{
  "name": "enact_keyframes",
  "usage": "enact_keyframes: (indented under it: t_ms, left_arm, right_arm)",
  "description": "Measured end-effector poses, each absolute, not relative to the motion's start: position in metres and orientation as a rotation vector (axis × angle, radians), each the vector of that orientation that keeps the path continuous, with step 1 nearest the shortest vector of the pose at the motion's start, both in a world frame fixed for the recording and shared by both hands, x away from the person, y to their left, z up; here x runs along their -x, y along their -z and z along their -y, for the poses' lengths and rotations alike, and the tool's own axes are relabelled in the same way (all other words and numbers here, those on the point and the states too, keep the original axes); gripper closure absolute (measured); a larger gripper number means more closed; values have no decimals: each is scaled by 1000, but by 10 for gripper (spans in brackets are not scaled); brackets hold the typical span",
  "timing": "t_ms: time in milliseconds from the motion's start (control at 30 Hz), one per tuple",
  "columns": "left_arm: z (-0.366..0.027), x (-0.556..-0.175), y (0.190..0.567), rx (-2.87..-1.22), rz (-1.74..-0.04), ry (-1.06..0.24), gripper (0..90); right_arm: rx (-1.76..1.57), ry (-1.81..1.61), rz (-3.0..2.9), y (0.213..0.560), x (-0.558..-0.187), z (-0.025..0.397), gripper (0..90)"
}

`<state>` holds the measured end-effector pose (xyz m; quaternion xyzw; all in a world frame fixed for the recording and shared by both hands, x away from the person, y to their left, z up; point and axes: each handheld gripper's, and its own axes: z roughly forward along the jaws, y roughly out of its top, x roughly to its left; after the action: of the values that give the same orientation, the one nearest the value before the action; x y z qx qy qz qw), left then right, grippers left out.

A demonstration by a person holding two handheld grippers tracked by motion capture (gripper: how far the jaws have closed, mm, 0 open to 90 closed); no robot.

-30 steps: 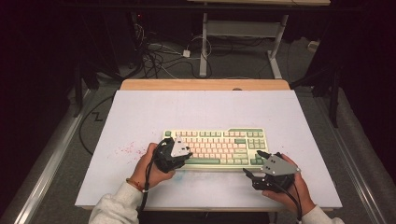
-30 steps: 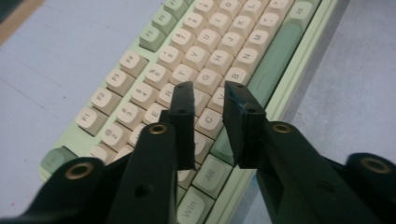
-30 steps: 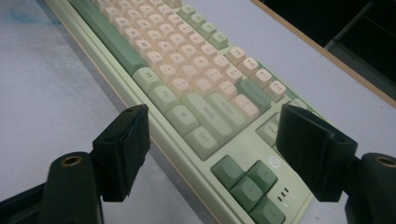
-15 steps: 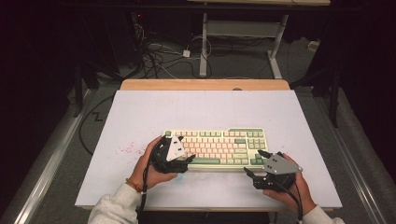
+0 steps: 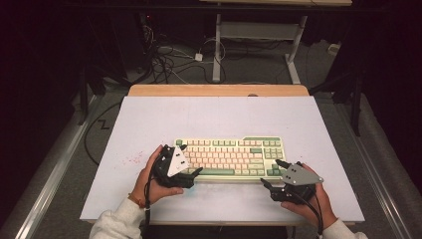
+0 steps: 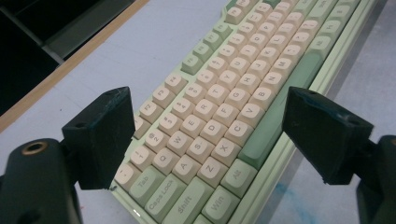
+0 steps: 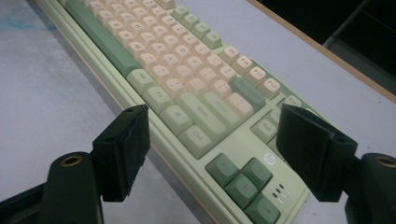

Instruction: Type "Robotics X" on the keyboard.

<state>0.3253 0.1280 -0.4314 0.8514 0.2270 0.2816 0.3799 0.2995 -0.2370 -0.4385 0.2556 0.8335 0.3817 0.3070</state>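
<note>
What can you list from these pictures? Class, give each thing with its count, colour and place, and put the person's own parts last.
Keyboard: one, pale green frame with cream and green keys, near the front middle of the table.
Table: one, white top with a wooden strip along the far edge, centre of the high view.
Cables: several, black and white, on the floor beyond the table.
Desk frame: one, white, on the floor behind the table.
Left tool: one, black with a grey plate, open, at the keyboard's left end.
Right tool: one, black with a grey plate, open, at the keyboard's right end.
Hands: two, left hand and right hand, white sleeves, at the bottom edge.
</note>
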Motion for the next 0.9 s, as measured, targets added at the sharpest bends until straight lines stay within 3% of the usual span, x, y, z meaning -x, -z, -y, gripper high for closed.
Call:
enact_keyframes:
  t_ms: [667, 767, 900]
  left_arm:
    - [-154, -306, 445, -2153, -649, -745, 166]
    - [-157, -303, 446, -2152, -652, -743, 167]
    - [-161, -299, 449, -2165, -660, -742, 171]
  right_arm:
    - [-714, -1018, -2171, 436, -303, 242, 314]
    - [-727, -1012, -2171, 435, -305, 243, 366]
    - [-752, -1020, -2180, 433, -309, 245, 516]
